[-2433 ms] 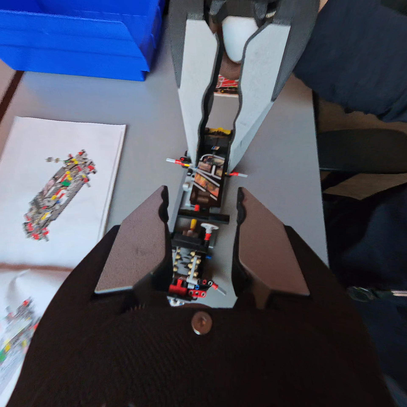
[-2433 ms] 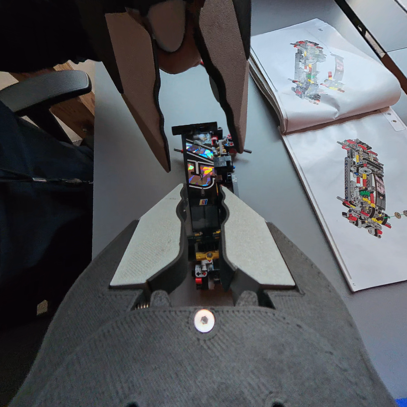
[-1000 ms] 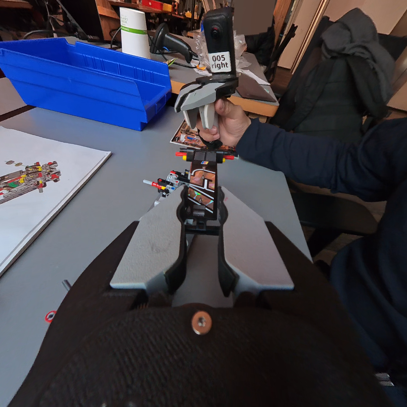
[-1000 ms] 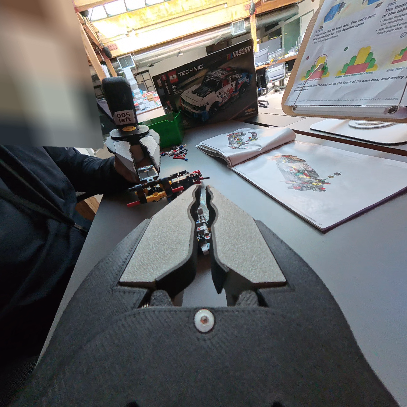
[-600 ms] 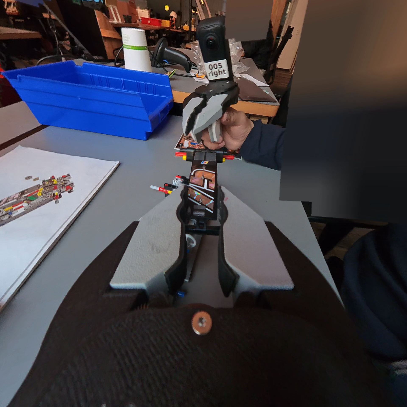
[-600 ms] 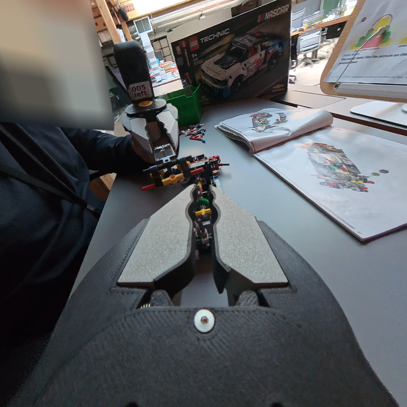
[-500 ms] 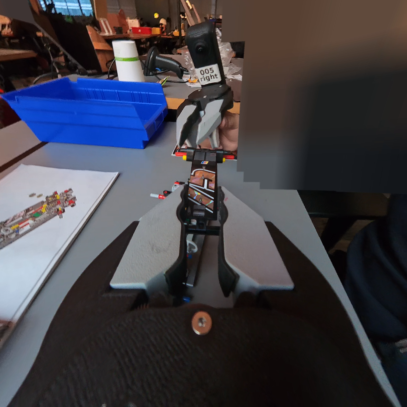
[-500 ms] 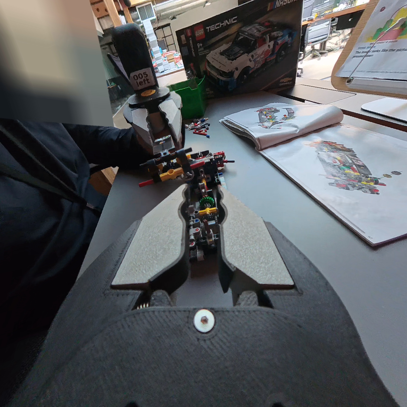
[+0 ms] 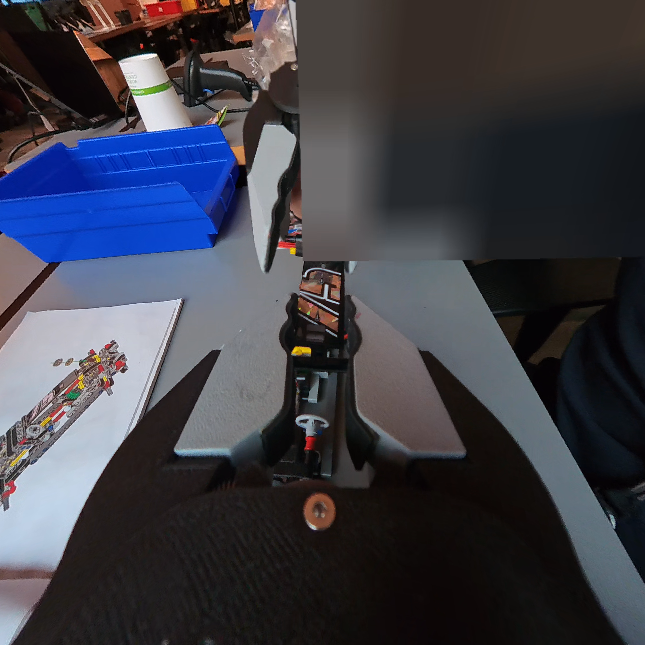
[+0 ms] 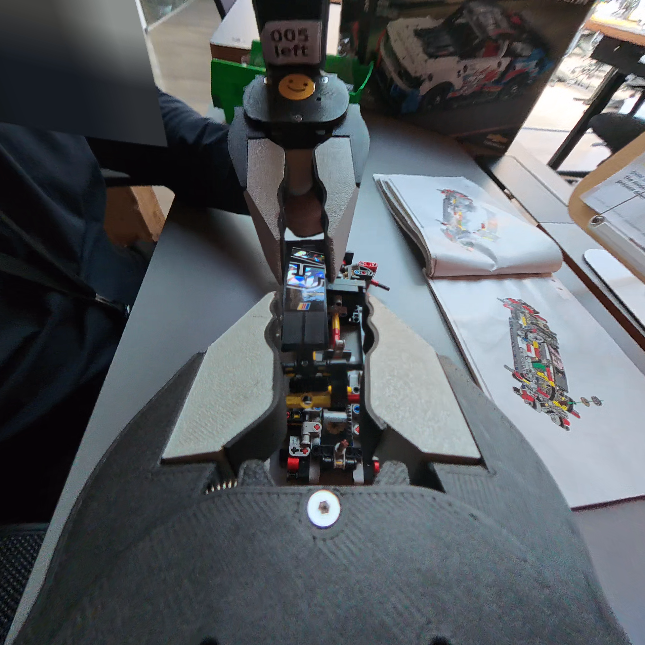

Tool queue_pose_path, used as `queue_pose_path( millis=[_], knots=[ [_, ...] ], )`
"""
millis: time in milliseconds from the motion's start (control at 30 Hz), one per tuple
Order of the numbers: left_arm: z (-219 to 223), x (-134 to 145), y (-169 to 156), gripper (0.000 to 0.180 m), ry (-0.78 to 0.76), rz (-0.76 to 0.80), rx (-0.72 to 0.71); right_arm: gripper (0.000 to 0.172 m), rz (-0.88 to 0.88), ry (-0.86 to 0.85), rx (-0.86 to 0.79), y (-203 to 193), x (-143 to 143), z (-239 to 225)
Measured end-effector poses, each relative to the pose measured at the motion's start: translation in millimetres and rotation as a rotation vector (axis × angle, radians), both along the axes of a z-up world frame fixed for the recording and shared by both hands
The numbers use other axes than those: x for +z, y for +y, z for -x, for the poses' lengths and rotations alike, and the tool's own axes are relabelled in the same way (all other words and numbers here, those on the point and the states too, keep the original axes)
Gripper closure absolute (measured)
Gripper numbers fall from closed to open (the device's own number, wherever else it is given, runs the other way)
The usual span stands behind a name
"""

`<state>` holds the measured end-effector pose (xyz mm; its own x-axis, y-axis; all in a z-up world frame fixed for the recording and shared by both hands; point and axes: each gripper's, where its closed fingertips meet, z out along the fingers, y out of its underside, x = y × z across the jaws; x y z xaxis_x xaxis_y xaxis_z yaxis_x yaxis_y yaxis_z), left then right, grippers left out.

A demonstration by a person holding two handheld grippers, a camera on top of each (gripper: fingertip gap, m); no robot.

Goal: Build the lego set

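Left wrist view: black brick-built car chassis with holographic panel (image 9: 323, 307) is clamped by left gripper (image 9: 319, 316); right gripper (image 10: 323, 314) straddles it, contact unclear.

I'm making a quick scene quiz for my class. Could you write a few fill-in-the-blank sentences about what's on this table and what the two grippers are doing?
1. The left gripper is clamped on a black ____ with a shiny sticker.
2. The storage bin at the far left of the table is ____.
3. The open instruction booklet shows a drawing of a toy ____.
4. The toy car frame lies between the fingers of the ____ gripper.

Missing words: panel; blue; car; right
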<state>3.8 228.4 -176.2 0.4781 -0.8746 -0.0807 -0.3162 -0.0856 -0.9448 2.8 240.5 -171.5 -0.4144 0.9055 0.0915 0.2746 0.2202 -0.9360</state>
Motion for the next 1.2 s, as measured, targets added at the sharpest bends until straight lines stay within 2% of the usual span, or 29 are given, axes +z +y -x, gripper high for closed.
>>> queue_pose_path(
  millis=[100, 200, 400, 533, 633, 833, 1200],
  knots=[
    [4.2, -6.6, 1.1, 0.157, 0.026, -0.006, 0.019, 0.137, -0.032, -0.052, 0.028, -3.6, -10.3, 3.5],
    [8.2, -6.5, 0.7, 0.157, -0.007, -0.003, 0.024, 0.135, -0.066, -0.09, 0.032, -4.6, -20.4, 2.9],
    [12.6, -10.8, 3.3, 0.156, -0.041, 0.014, 0.04, 0.146, -0.012, -0.07, 0.013, -1.5, -18.3, 6.9],
    [14.8, -13.3, 2.8, 0.156, -0.017, -0.001, 0.052, 0.146, 0.027, -0.05, 0.022, -2.7, -21.3, 8.8],
    [12.8, -13.8, 0.7, 0.157, -0.013, -0.002, 0.038, 0.139, 0.038, -0.05, 0.028, -3.1, -22.9, 8.4],
    [12.5, -19.8, 3.3, 0.156, -0.024, 0.025, 0.046, 0.141, -0.027, -0.102, 0.01, -1.8, -36.7, 8.2],
    [14.4, -22.1, 5.2, 0.156, -0.04, 0.054, 0.058, 0.146, -0.02, -0.077, -0.015, 0.7, -34.0, 8.6]
  ],
)
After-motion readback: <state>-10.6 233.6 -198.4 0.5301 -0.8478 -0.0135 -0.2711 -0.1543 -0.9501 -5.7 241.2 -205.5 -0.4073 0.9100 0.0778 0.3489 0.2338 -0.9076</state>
